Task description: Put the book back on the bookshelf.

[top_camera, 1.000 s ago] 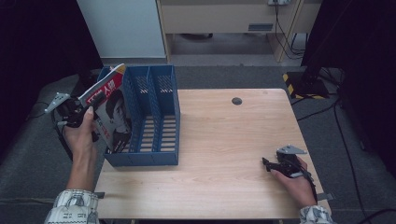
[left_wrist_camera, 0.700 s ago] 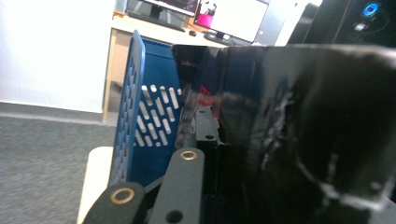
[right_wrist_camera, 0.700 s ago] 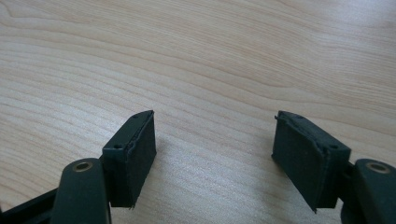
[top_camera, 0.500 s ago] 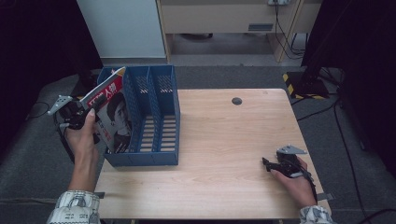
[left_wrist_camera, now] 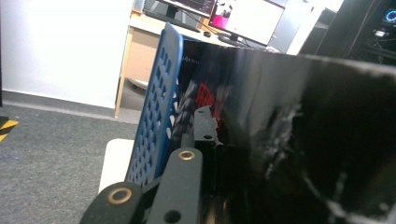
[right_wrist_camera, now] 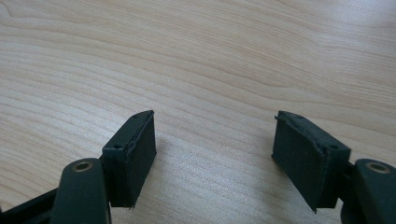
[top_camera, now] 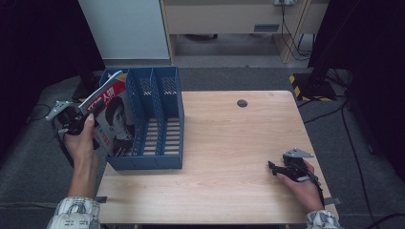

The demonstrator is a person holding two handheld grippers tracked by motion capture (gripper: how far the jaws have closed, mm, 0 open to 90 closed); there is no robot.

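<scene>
High view: at the left of the frame the left gripper (top_camera: 71, 119) pinches one magazine (top_camera: 112, 121), tilted, its lower part inside the leftmost slot of the one blue file rack (top_camera: 157, 119), which has three slots. At the lower right the right gripper (top_camera: 286, 169) rests on the wooden table (top_camera: 229, 143), holding nothing.

Left gripper view: the jaws are pressed onto the glossy dark magazine cover, which takes the right half; the rack's perforated blue wall rises left of centre, just beside it. As I judge it, the tilted magazine could snag on that wall or drag the light rack toward the table's left edge.

Right gripper view: two black jaws spread wide over bare wood, well apart
</scene>
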